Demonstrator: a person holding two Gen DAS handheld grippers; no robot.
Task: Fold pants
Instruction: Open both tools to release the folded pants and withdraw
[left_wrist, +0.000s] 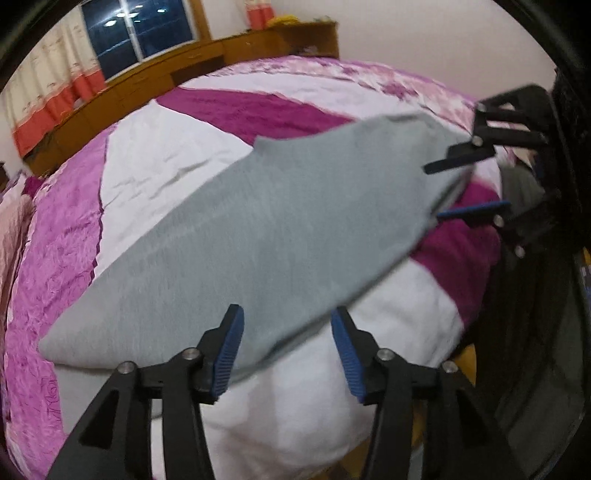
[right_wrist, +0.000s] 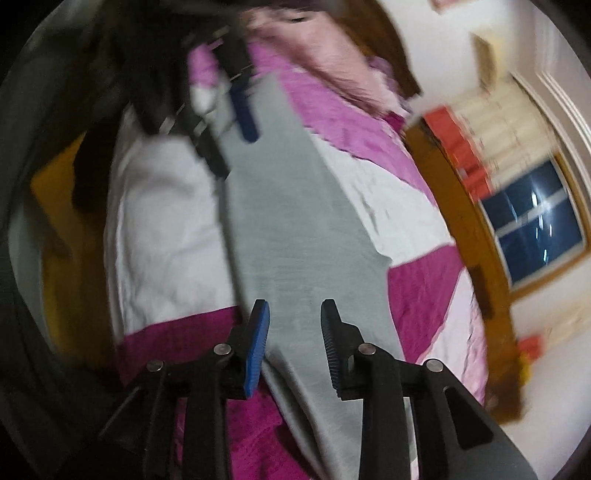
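The grey pants (left_wrist: 258, 229) lie flat on the bed as one long narrow strip, folded lengthwise. My left gripper (left_wrist: 287, 311) hovers open over one end of the strip, and the cloth lies loose below its blue pads (left_wrist: 231, 347). My right gripper (left_wrist: 434, 192) stands open at the other end. In the right wrist view the pants (right_wrist: 295, 221) run away from my right gripper (right_wrist: 293, 304), whose fingers are apart with the cloth beneath the gap. The left gripper (right_wrist: 232, 140) shows blurred at the far end.
The bed cover (left_wrist: 155, 158) is patched in white, pink and magenta. A wooden ledge (left_wrist: 207, 59) runs behind the bed below a dark window (left_wrist: 136, 29) with curtains (left_wrist: 55, 96). The bed's near edge drops to a yellowish floor (right_wrist: 62, 229). A person's dark clothing (left_wrist: 535, 332) stands at the right.
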